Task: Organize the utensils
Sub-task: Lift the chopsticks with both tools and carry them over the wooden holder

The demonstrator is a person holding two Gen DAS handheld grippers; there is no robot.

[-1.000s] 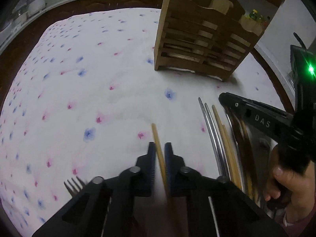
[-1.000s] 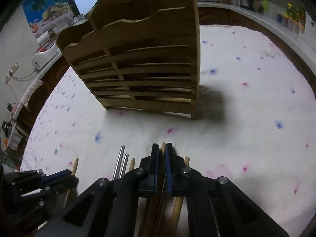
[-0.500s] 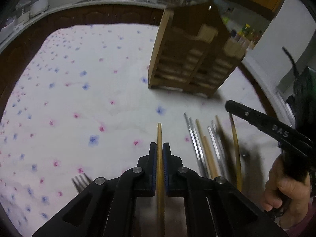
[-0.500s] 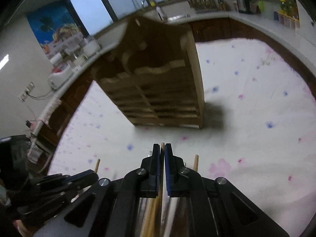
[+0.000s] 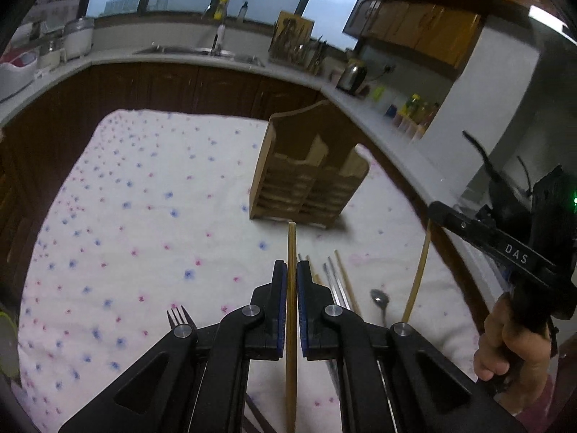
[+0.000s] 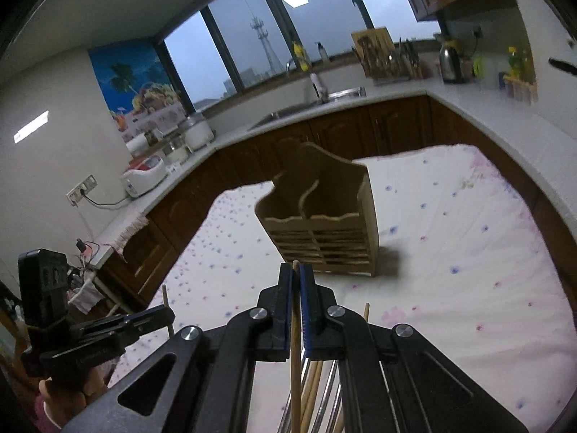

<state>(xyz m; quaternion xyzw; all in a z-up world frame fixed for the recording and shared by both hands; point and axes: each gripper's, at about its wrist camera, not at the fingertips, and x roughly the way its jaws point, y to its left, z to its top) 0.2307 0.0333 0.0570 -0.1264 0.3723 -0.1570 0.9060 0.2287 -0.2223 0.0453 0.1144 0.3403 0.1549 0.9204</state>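
Two handheld grippers are seen above a table covered by a white floral cloth [image 5: 144,195]. The left gripper [image 5: 291,270] is closed tight on a wooden chopstick [image 5: 291,245], whose tip sticks out past the pads; its lower end is cut off by the frame edge. The right gripper [image 6: 295,274] is likewise clamped on a second wooden chopstick [image 6: 295,342], only its very tip showing beyond the pads. In the left view the right gripper's fingertips are hidden, though its chopstick is seen hanging below it.

A slatted wooden utensil holder [image 5: 306,184] stands upright on the cloth, ahead of both grippers. On the cloth below, loose chopsticks [image 5: 344,278], a spoon [image 5: 379,299] and a fork [image 5: 178,317] are partly hidden behind the gripper frames; their number cannot be told. A hand [image 5: 512,342] is seen at the right edge.
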